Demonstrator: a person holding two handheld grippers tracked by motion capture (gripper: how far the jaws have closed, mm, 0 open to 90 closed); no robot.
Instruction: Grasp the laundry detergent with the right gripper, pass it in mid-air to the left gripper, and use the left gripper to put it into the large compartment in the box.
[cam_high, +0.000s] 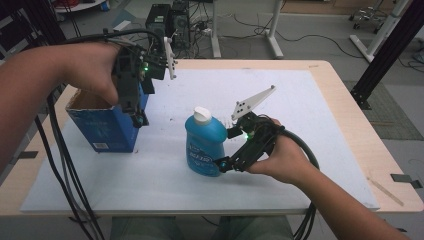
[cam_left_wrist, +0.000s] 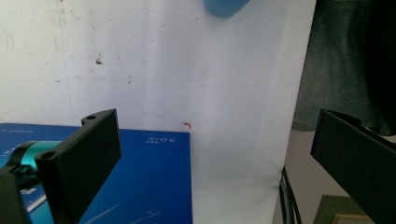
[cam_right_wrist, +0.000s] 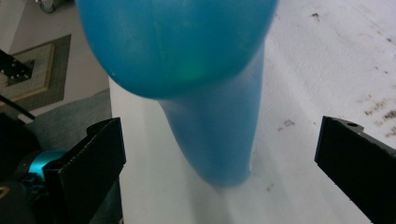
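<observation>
The blue bottle (cam_high: 205, 145) stands upright near the middle of the bench, on the white mat (cam_high: 300, 125), its white cap (cam_high: 202, 115) on top and a printed label facing the person's side. Right beside it, on its right, sits the right gripper (cam_high: 223, 164), low at the bottle's base, held in the person's right hand (cam_high: 280, 157) with a grey three-cornered plate (cam_high: 252, 101) sticking up above it. From the right gripper view the bottle (cam_right_wrist: 187, 60) looms large and close, its rounded blue body overhead and narrowing down to the mat (cam_right_wrist: 327, 70), and the two black fingers (cam_right_wrist: 93, 154) are spread wide on either side of it, not touching it. So the right gripper (cam_right_wrist: 219, 158) is parted around the bottle, with clear gaps both sides.

Over on the left, the left gripper (cam_high: 137, 120) points down along the near right corner of the blue cardboard box (cam_high: 102, 125), which stands open-topped at the left edge of the mat. The person's left hand (cam_high: 95, 70) holds it from above, cables trailing off the bench edge. In the left gripper view its black fingers (cam_left_wrist: 88, 158) are also spread wide, the left gripper (cam_left_wrist: 215, 154) holding nothing, with the box's blue face (cam_left_wrist: 154, 182) below the left finger and the white mat (cam_left_wrist: 187, 70) beyond. A sliver of the blue bottle (cam_left_wrist: 224, 7) peeks in at the top edge there, well apart from this gripper.
</observation>
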